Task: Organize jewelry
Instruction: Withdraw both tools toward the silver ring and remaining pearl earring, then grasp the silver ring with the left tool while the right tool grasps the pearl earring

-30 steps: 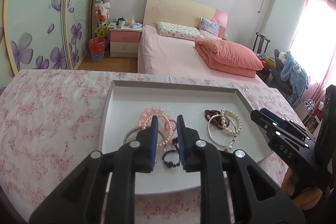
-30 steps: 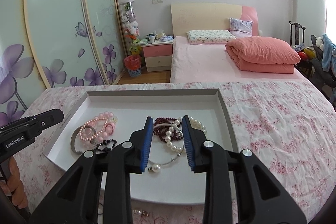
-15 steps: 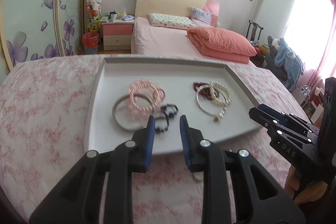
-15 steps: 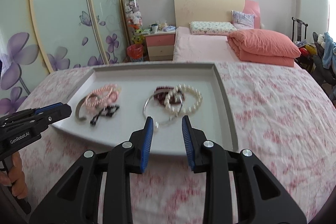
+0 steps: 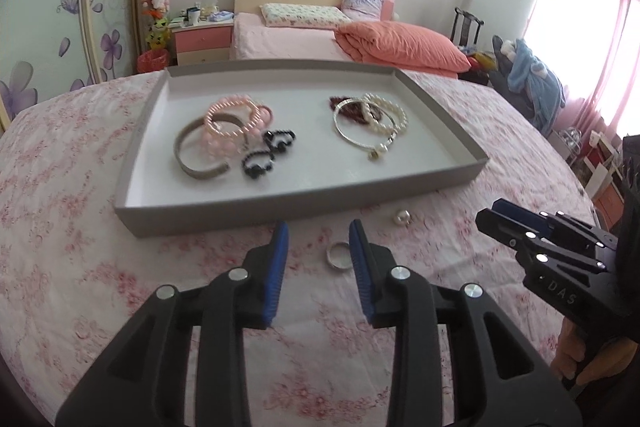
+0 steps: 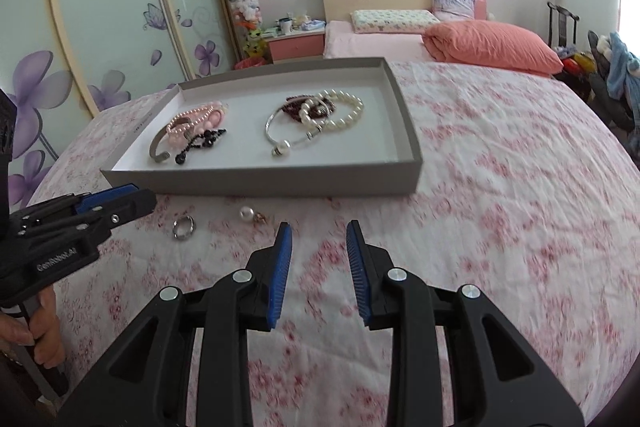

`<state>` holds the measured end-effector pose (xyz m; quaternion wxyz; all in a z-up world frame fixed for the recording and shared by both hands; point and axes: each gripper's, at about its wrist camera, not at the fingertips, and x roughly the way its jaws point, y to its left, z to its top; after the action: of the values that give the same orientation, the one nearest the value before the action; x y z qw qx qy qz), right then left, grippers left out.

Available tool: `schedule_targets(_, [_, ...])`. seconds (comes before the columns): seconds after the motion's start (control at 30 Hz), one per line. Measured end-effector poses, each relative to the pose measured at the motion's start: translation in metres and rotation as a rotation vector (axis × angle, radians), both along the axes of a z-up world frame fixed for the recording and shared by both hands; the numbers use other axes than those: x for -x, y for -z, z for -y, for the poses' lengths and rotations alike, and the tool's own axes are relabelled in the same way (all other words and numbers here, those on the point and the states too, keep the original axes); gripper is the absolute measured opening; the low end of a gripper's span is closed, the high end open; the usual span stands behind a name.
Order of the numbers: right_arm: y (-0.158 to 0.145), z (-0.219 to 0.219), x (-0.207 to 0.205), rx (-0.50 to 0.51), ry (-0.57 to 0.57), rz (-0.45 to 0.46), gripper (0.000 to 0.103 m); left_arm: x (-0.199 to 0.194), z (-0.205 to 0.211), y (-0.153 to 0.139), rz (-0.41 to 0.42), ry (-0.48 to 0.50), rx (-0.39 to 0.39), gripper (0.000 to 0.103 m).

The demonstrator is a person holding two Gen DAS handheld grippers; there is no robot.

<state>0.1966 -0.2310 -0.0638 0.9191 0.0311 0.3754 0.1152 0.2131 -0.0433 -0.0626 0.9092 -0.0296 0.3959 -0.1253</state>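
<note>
A grey tray [image 5: 280, 205] on the floral bedspread holds pink bead bracelets [image 5: 232, 123], a grey bangle [image 5: 192, 155], black beads [image 5: 266, 151], and a silver bangle with pearl bracelets [image 5: 372, 123]. In front of the tray a silver ring [image 5: 339, 255] and a pearl piece [image 5: 402, 217] lie on the cloth. My left gripper [image 5: 318, 231] hovers over the ring with its jaws opening. The ring sits just inside the right fingertip, and the pads do not press on it. My right gripper [image 6: 318, 231] is open and empty, right of the pearl piece [image 6: 247, 214] and ring [image 6: 183, 227].
The tray's near wall [image 6: 260, 181] stands just beyond both grippers. The left gripper [image 6: 120, 203] and the hand [image 6: 36, 327] holding it show at the left of the right wrist view. A bed, nightstand and wardrobe doors lie beyond.
Both grippers have pulled back from over the tray to the cloth in front of it. The left jaws have widened. The ring and pearl piece have come into view.
</note>
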Motion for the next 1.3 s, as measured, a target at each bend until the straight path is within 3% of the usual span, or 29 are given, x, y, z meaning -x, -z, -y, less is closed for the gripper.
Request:
schedule_targets(0.4, [0.010, 0.006, 0.008, -0.010, 0.006, -0.028, 0.030, -0.003, 0.031, 0.023, -0.066, 0.065, -0.092, 0.039])
schedule_targets(0.6, [0.011, 0.008, 0.009, -0.018, 0.011, -0.036, 0.030, -0.012, 0.038, 0.026, -0.066, 0.037, -0.129, 0.039])
schedule_targets(0.67, [0.011, 0.009, 0.008, -0.019, 0.013, -0.037, 0.030, -0.015, 0.039, 0.026, -0.063, 0.021, -0.150, 0.031])
schedule_targets(0.7, [0.012, 0.009, 0.008, -0.019, 0.013, -0.038, 0.030, -0.016, 0.040, 0.026, -0.061, 0.011, -0.165, 0.022])
schedule_targets(0.73, [0.012, 0.010, 0.007, -0.020, 0.014, -0.040, 0.030, -0.017, 0.040, 0.026, -0.060, 0.012, -0.166, 0.022])
schedule_targets(1.07, [0.013, 0.007, 0.006, -0.009, 0.007, -0.044, 0.030, -0.015, 0.016, 0.024, -0.061, -0.055, -0.188, 0.022])
schedule_targets(1.3, [0.011, -0.005, 0.003, 0.008, -0.027, -0.050, 0.030, -0.010, -0.030, 0.024, -0.067, -0.151, -0.205, 0.022])
